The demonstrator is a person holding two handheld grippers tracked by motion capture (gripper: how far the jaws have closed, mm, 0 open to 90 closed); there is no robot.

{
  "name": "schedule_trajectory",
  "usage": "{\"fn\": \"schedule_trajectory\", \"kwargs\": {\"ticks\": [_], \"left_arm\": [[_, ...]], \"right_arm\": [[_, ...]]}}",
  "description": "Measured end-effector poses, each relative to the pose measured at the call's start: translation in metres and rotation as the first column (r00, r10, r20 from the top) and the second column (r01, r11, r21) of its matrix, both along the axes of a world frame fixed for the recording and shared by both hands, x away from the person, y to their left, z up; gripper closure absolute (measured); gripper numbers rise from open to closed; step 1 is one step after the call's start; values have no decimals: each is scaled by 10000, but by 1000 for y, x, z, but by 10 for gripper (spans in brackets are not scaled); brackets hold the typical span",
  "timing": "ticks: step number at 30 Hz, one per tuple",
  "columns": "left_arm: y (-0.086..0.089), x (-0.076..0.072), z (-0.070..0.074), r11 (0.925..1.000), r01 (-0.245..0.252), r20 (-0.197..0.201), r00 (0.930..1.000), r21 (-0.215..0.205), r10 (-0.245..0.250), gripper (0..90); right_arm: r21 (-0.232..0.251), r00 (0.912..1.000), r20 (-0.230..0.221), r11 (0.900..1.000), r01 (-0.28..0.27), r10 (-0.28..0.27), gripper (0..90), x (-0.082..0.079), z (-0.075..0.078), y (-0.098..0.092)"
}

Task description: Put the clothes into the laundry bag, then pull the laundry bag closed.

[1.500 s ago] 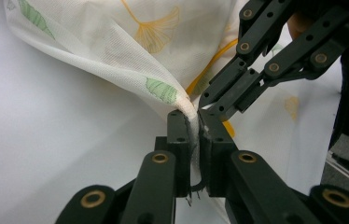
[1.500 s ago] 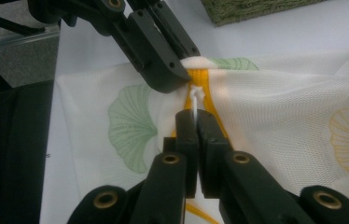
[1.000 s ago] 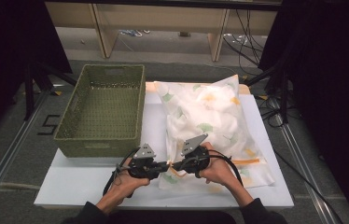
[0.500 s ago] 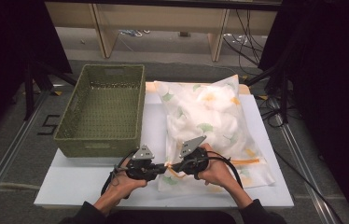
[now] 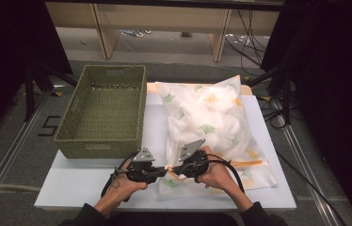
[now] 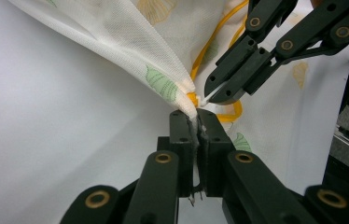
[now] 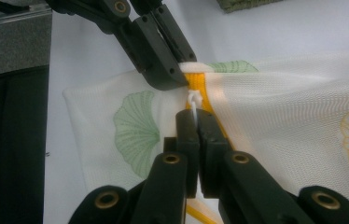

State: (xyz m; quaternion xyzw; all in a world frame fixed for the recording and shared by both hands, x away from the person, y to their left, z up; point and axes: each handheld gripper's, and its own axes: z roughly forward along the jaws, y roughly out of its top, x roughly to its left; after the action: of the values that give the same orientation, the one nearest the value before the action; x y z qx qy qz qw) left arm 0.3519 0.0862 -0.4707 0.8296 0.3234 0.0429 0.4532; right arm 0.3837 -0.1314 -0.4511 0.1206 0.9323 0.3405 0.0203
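Mesh bag (image 5: 212,122) lying centre-right of frame on worktop (image 5: 70,188) | left gripper (image 6: 195,116) fingers clamped on fabric corner | right gripper (image 7: 195,114) fingers pinched on white zipper pull (image 7: 192,99) | fabric best held taut, pull drawn steadily along yellow zip (image 5: 244,163).
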Motion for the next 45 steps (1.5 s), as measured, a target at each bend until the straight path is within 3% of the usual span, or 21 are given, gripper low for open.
{"fn": "schedule_trajectory", "kwargs": {"ticks": [10, 22, 24, 26, 30, 35, 38, 45], "left_arm": [[-1, -3, 1, 9998, -209, 57, 9998, -8, 209, 852], [2, -4, 6, 9997, -224, 352, 9991, 120, 220, 858], [3, -4, 7, 9995, -259, 398, 9989, 181, 252, 858], [2, -4, 7, 9997, -238, 336, 9991, -11, 239, 858], [2, -5, 6, 9995, -311, 348, 9989, 61, 308, 858], [1, -5, 6, 9995, -283, 353, 9990, 129, 278, 856], [0, -5, 6, 9996, -213, 432, 9989, 181, 205, 855], [-2, -5, 7, 9998, 17, 344, 9994, 222, -25, 853]], "right_arm": [[-44, 9999, 139, 10000, -83, 84, 900, 1, -1, 1], [34, 9992, 91, 9992, 398, -399, 900, -2, 2, -2], [44, 9992, 156, 9993, 365, -366, 900, -2, 2, -2], [72, 9993, 222, 9995, 306, -307, 900, -1, 2, -3], [150, 9993, 26, 9991, 385, -385, 900, -2, 2, -2], [-18, 9994, 299, 9999, 170, -170, 900, -2, 2, 0], [-36, 9991, 17, 9991, 429, -429, 900, -3, 1, 0], [-144, 9995, -91, 9994, 316, -317, 896, -3, -3, 4]]}}
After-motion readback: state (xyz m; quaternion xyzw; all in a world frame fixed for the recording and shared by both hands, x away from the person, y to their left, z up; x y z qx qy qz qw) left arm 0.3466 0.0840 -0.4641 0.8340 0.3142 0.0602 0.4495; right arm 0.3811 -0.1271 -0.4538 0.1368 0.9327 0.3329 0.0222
